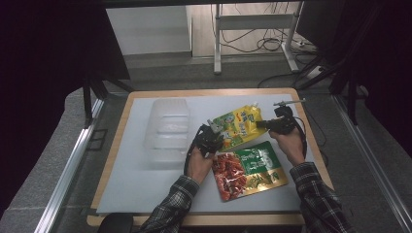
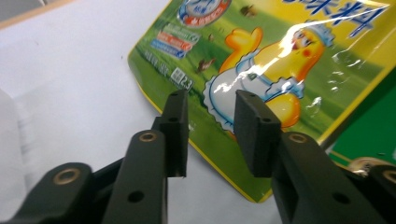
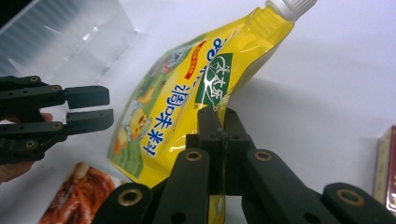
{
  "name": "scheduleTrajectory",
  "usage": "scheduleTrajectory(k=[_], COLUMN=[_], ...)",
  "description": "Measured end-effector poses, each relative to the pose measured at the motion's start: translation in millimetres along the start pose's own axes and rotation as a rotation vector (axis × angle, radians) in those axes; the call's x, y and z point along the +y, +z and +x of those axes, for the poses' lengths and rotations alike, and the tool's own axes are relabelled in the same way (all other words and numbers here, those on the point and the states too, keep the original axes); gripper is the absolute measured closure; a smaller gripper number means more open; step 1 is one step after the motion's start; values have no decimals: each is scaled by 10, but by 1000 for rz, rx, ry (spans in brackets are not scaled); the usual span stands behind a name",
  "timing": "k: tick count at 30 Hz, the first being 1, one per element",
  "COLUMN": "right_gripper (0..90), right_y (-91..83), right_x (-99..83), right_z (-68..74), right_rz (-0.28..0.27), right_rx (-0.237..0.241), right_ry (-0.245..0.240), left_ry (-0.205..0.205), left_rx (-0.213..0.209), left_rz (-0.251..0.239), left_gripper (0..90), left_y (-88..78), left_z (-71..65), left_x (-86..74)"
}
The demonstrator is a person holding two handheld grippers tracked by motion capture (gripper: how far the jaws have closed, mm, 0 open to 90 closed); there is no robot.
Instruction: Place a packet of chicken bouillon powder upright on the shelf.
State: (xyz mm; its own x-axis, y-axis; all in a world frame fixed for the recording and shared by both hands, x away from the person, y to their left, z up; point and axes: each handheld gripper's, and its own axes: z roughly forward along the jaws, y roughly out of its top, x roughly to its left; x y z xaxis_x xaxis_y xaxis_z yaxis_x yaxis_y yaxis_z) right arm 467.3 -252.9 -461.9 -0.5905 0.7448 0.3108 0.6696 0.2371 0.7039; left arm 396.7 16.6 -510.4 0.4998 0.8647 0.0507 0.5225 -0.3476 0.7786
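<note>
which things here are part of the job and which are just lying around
In the job:
- yellow spouted pouch, edge pinched in the right claw
- left claw, open beside the pouch
- perhaps the clear plastic tray

Lying about:
- red and green food packet
- cables on the floor

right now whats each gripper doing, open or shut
left gripper: open, holding nothing
right gripper: shut on the yellow pouch

High view overhead, tongs views close, sharing yellow pouch [image 1: 236, 127]
</note>
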Motion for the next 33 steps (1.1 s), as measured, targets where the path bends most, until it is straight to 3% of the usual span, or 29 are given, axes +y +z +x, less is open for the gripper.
scheduleTrajectory(k=[13,17,21,26,33], right_gripper=[891,891,892,891,892], right_y=[-169,-242,-285,-335,-367], right_x=[218,286,328,398,483], right_z=[250,328,382,483,622], right_rz=[-18,-26,-31,-37,-30], right_rx=[9,8,5,-8,-26], right_ry=[-66,-93,-119,-154,-201], left_ry=[50,66,79,95,62], left_rx=[-54,-93,-148,-187,-245], left_rz=[-51,-65,-78,-78,-99], left_gripper=[454,355,304,221,146], left_y=[-348,-433,-518,-630,-773], left_z=[-61,-68,-84,-116,-101], left_x=[-68,-129,-183,-239,-343])
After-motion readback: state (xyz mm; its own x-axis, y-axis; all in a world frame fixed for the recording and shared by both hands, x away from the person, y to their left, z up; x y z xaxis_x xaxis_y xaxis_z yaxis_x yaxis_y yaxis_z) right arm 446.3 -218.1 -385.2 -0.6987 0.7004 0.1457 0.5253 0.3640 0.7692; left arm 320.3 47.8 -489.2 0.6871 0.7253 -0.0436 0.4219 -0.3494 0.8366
